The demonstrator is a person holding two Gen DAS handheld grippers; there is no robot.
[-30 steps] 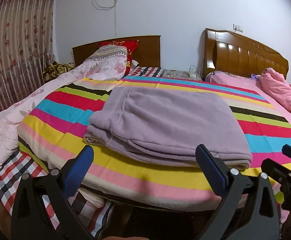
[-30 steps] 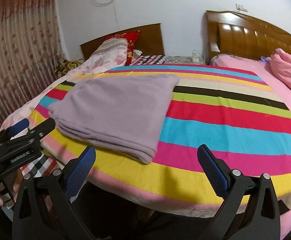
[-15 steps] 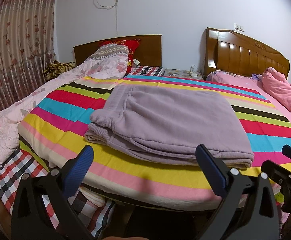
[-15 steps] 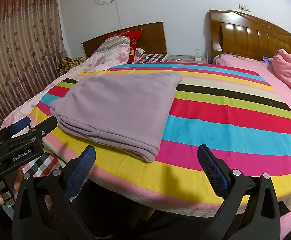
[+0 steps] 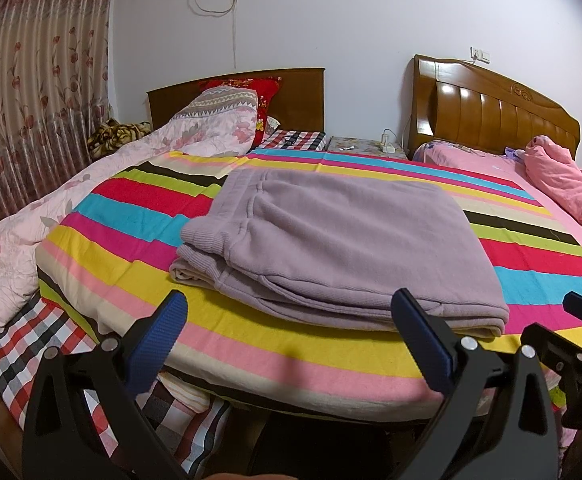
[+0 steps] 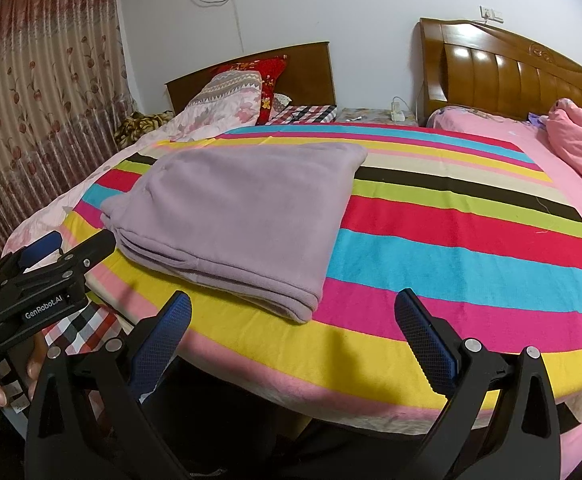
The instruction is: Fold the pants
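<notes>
The lilac pants [image 5: 331, 240] lie folded in a flat stack on the striped blanket [image 5: 131, 220], waistband toward the left. They also show in the right wrist view [image 6: 235, 212], left of centre. My left gripper [image 5: 291, 332] is open and empty, held off the bed's near edge just in front of the stack. My right gripper [image 6: 295, 328] is open and empty, off the near edge, to the right of the stack's near corner. The left gripper also shows at the left of the right wrist view [image 6: 51, 256].
A floral quilt [image 5: 31, 220] and pillows [image 5: 227, 108] lie at the left and back. A pink quilt [image 5: 563, 188] is bunched on the right bed. Two wooden headboards [image 5: 491, 112] stand against the wall. A checked sheet [image 5: 31, 344] hangs at the near left.
Both grippers have drawn back slightly and risen from the bed edge. The folded pants have not moved. Both grippers stay open.
</notes>
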